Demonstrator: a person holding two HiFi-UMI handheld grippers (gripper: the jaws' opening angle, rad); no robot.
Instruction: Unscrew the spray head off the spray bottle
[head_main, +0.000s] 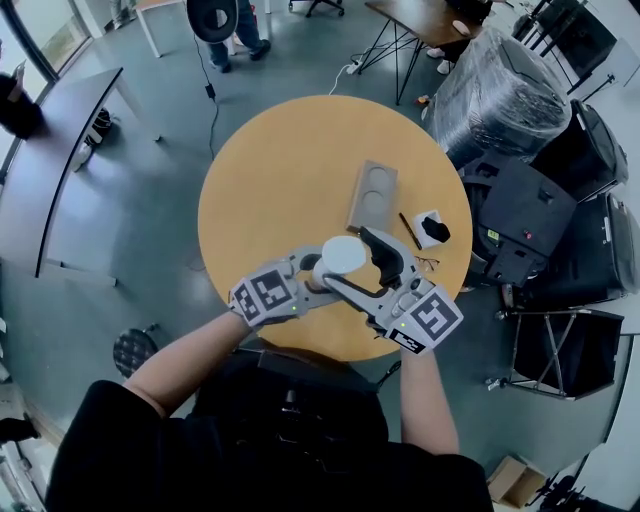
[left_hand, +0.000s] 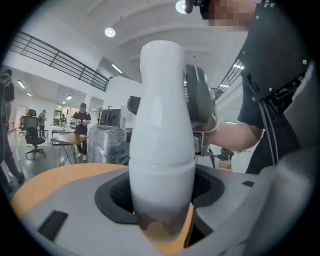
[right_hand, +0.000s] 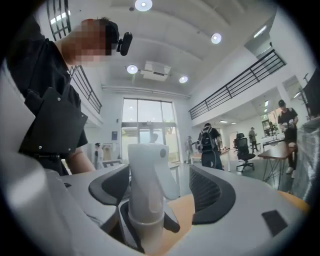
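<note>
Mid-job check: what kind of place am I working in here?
Probably an open-plan office or workshop hall. I see a round orange wooden table, a black wheeled office chair beside a desk with people around it, and a dark railed upper gallery under a high white ceiling.

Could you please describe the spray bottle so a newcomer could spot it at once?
Find the round orange table and its near side. There the left gripper holds the bottle, the only plain white rounded thing among grey gripper parts.
</note>
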